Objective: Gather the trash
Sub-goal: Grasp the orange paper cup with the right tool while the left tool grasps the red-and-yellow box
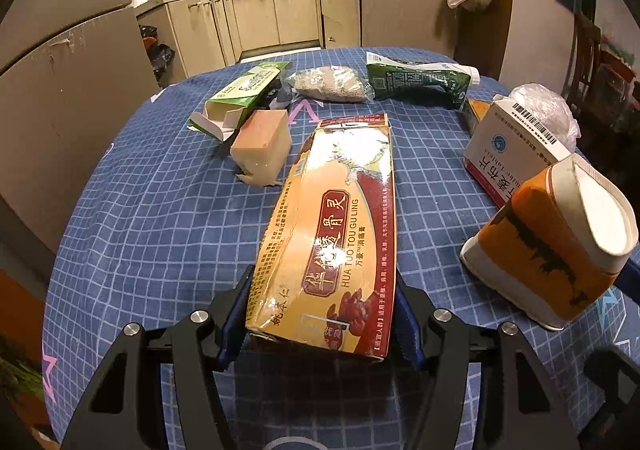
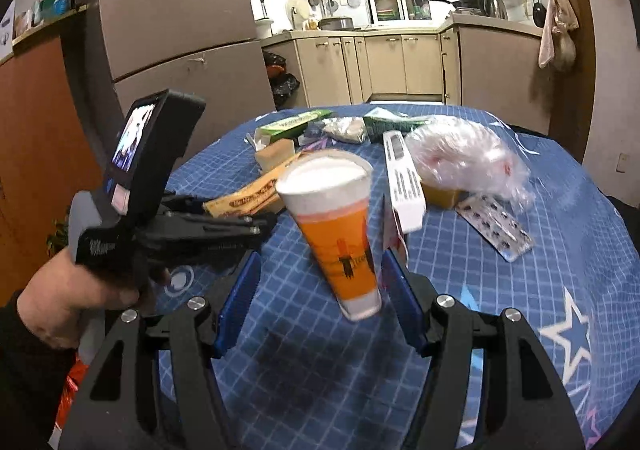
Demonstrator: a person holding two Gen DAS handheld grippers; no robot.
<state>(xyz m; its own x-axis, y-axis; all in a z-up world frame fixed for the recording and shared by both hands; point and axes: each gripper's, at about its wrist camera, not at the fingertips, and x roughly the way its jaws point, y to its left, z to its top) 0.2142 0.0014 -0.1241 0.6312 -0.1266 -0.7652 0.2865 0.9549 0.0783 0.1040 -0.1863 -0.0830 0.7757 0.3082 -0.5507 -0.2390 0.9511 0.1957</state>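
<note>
My left gripper (image 1: 320, 314) is shut on the near end of a long yellow-and-red medicine box (image 1: 332, 234) that points away over the blue checked tablecloth (image 1: 160, 210). The box and the left gripper (image 2: 276, 216) also show in the right wrist view, left of centre. An orange-and-white paper cup (image 2: 340, 234) stands between the open blue pads of my right gripper (image 2: 320, 302); neither pad touches it. In the left wrist view the cup (image 1: 552, 242) is at the right.
Other trash lies further back: a green box (image 1: 244, 94), a tan block (image 1: 264, 146), a crumb bag (image 1: 332, 84), a dark green pouch (image 1: 420, 80), a white box (image 2: 402, 180), a clear plastic bag (image 2: 464, 154), a blister pack (image 2: 494, 228). A fridge (image 2: 176, 22) stands left.
</note>
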